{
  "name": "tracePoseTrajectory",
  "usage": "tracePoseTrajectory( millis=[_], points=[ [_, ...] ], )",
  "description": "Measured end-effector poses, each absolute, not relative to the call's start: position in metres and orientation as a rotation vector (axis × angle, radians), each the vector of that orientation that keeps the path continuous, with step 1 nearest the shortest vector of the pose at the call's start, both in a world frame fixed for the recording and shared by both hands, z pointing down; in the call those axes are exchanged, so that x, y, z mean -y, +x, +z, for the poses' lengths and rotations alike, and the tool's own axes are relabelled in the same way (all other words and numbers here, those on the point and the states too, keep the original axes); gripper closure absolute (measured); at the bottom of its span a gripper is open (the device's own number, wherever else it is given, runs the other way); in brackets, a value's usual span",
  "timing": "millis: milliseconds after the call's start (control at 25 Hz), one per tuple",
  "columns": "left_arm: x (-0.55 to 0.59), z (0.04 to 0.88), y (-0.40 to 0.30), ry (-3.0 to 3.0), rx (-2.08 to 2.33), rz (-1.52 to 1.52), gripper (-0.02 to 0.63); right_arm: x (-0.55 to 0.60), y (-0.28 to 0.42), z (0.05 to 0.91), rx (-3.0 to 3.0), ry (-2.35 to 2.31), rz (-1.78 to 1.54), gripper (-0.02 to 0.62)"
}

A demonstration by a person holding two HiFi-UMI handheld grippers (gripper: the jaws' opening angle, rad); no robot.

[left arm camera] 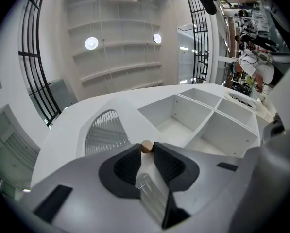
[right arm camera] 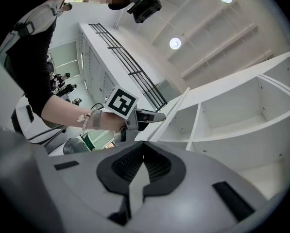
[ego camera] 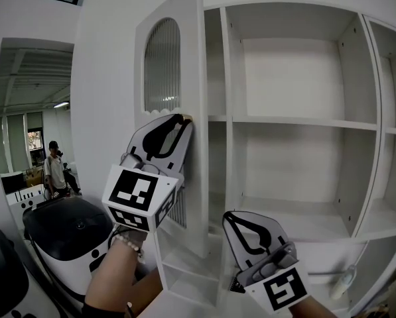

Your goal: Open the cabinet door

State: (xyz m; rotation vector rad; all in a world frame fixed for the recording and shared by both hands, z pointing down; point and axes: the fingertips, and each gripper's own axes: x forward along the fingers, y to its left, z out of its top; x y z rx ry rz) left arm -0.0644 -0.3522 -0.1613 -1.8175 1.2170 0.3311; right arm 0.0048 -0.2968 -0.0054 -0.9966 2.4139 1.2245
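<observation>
Okay, door (ego camera: 190, 52) stands swung well out from the cabinet (ego camera: 304, 122), roughly square to its front, with the free edge toward us and the shelves behind it exposed. My read is the task is mostly done, with maybe a bit more swing left.

Handling, judged by look: a thin white panel, stiff and light, should turn freely on its hinges. The arched ribbed window looks like glass, so don't push on that. The only proper grab point is the knob (left arm camera: 145, 147), a small, round, wooden one on the free edge around mid-height. It's small enough to slip out of a pinch, so the pull should follow the door's arc, not go straight back.

Left gripper (ego camera: 181, 120): pads pinch the knob from both sides, with the knob sitting right at the tips, not deep in the jaws. It's angled upward, with the hand below and behind it, and beads on the wrist.

Right gripper (ego camera: 231, 217): fingers pressed together with nothing between them. It's held lower, in front of the bottom shelves, also tilted up, well apart from the door and not doing anything.

Risk is mostly the shallow tip grip on the knob.
</observation>
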Motion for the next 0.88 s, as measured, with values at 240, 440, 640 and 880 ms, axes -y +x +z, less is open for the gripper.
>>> tracePoseTrajectory(
  millis=[240, 440, 640, 880],
  points=[
    [0.341, -0.162, -0.072, -1.755, -1.230, 0.299, 0.526, 0.296, -0.006, -0.005, -2.448, -0.940, 1.148, 0.592],
    [0.335, -0.162, -0.077, -1.771, -1.226, 0.314, 0.525, 0.304, -0.020, 0.004, -2.521, -0.913, 1.101, 0.553],
    [0.328, -0.160, -0.086, -1.813, -1.224, 0.362, 0.525, 0.310, -0.040, 0.015, -2.594, -0.848, 1.064, 0.487],
    [0.319, -0.161, -0.096, -1.827, -1.227, 0.378, 0.525, 0.313, -0.061, 0.027, -2.658, -0.758, 0.994, 0.469]
  ],
)
